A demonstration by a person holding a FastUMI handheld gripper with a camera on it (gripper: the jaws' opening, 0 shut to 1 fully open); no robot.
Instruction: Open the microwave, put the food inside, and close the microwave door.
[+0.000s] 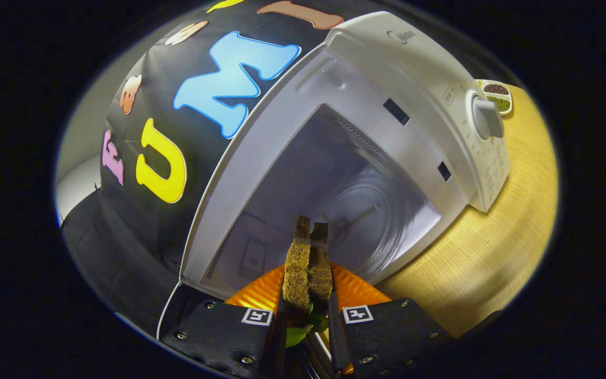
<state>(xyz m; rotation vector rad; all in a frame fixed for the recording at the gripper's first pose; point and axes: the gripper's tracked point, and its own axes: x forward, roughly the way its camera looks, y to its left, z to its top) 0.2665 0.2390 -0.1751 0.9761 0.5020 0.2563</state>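
Note:
My gripper is shut on a brown-bread sandwich with green leaves showing at its near end; the sandwich stands on edge between the fingers and juts forward. Below it lies an orange ridged plate. Just ahead stands the white microwave, seen tilted, with its cavity open toward me. A round glass turntable lies inside the cavity. The sandwich's far tip reaches the mouth of the cavity. The microwave's knob sits on the control panel to the right of the opening.
The microwave stands on a light wooden table. Beyond the knob, a small white dish holds dark and green grains. Black cloth wall hangs to the left of the microwave.

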